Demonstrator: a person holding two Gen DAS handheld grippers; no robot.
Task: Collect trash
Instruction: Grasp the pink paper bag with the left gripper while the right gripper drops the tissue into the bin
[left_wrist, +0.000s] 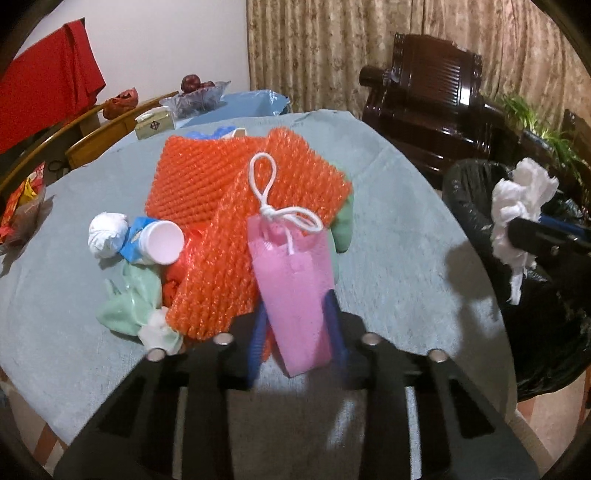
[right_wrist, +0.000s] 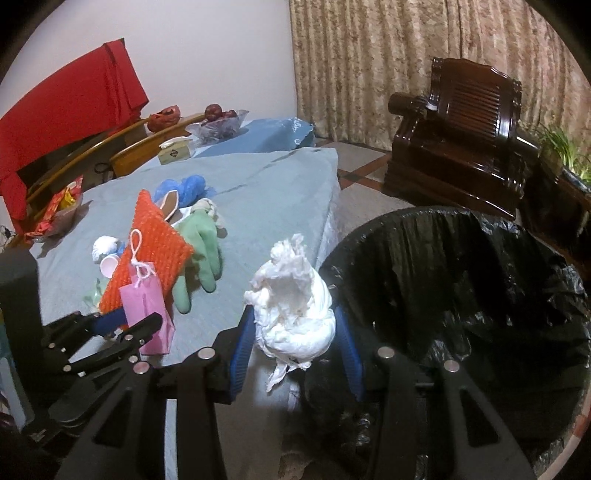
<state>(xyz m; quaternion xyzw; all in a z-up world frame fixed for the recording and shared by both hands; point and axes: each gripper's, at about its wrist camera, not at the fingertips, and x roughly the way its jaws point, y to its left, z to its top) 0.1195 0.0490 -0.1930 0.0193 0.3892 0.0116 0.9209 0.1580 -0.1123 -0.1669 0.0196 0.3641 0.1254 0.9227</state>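
Note:
A small pink bag (left_wrist: 295, 266) with a white cord loop lies on a heap of trash on the light blue tablecloth (left_wrist: 399, 229). My left gripper (left_wrist: 295, 301) is shut on the bag's sides. The heap holds orange bubble wrap (left_wrist: 221, 192), a white cup (left_wrist: 164, 242), a white paper wad (left_wrist: 107, 234) and green gloves (right_wrist: 199, 240). My right gripper (right_wrist: 293, 312) is shut on a crumpled white tissue (right_wrist: 295, 291), held off the table's edge at the near rim of the black-lined bin (right_wrist: 406, 214).
A dark wooden armchair (right_wrist: 461, 140) stands behind the bin. Blue gloves (right_wrist: 184, 186), a tissue box (right_wrist: 175, 151), a fruit bowl (right_wrist: 218, 123) and snack packets (right_wrist: 62, 206) sit on the far side of the table. Wooden chairs and a red cloth (right_wrist: 74, 96) line the left.

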